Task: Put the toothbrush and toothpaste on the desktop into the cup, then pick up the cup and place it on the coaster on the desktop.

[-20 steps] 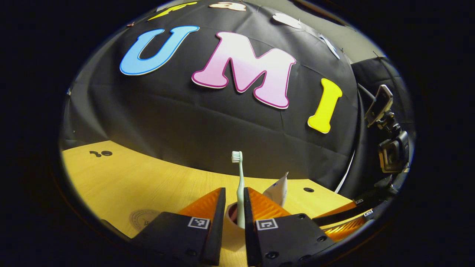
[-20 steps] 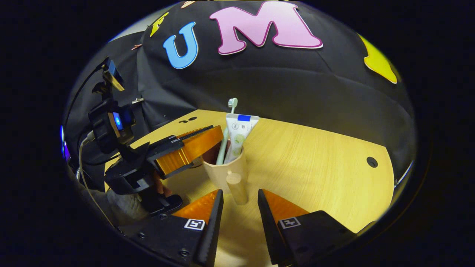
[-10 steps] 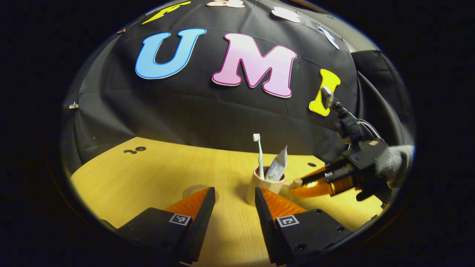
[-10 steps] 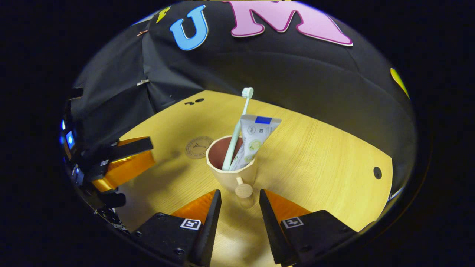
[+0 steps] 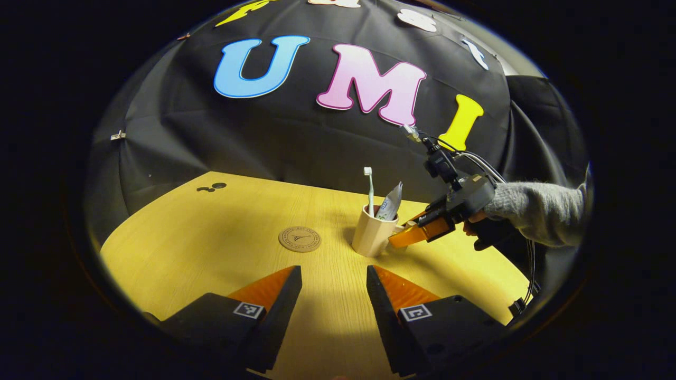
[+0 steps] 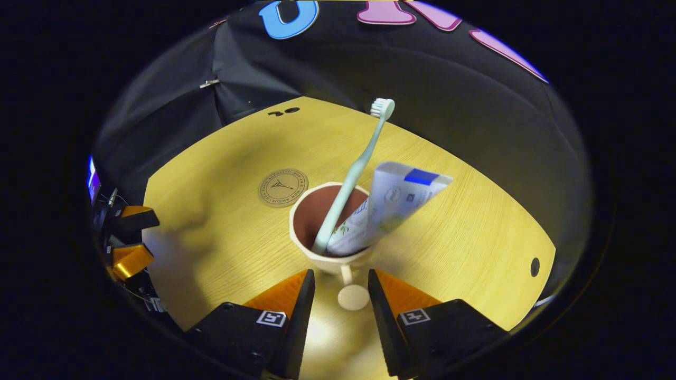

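The pale yellow wooden tabletop [image 5: 211, 243] carries little besides the task's things: two small dark holes [image 5: 211, 187] near its far left corner in the left gripper view and a single dark hole [image 6: 535, 266] near its right edge in the right gripper view. A round brown coaster with a stamped emblem [image 5: 299, 239] lies flat towards the middle of the tabletop, bare, with open wood between it and the cup. The beige faceted cup with a knob-ended side handle [image 6: 338, 258] stands upright on the tabletop just to the right of the coaster, apart from it. Inside it stand a mint-green toothbrush [image 6: 353, 174], bristles up and leaning on the rim, and a white toothpaste tube with a blue patch [image 6: 391, 203], its flat end sticking out over the rim. The right gripper [image 6: 340, 301], held by a hand in a grey knitted sleeve [image 5: 533, 208], is level with the cup's handle [image 6: 353, 296]; the knob sits between its parted fingers with a gap showing on each side. The left gripper [image 5: 332, 295] is open and holds nothing, near the front edge, well apart from the cup and coaster.
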The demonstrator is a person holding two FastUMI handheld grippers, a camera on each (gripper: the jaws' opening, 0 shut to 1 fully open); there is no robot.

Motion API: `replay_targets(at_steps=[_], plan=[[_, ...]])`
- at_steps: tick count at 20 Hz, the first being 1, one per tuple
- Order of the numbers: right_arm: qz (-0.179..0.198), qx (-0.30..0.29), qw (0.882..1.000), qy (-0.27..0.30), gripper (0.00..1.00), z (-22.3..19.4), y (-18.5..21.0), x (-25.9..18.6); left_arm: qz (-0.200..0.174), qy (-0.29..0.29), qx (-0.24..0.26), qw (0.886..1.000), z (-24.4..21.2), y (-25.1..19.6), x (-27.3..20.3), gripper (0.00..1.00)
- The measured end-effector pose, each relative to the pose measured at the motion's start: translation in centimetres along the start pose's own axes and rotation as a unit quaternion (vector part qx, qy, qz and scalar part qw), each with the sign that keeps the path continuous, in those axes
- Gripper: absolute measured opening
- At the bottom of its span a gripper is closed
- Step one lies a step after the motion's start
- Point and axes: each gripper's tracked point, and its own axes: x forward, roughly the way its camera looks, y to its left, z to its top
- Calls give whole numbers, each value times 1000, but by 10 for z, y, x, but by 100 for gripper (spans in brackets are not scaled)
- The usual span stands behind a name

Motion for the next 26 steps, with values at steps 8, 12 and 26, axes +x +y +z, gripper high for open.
replay_targets(at_steps=[8,12,26], plan=[[13,-7,999,46,63,-3,4,12,12,-3,-10,1000,-10,16,-2,79],[4,-16,998,54,29,-2,-4,15,15,-2,-12,1000,-12,21,-1,79],[4,-15,1000,-19,16,53,38,2,3,-5,-16,1000,-11,49,-19,79]])
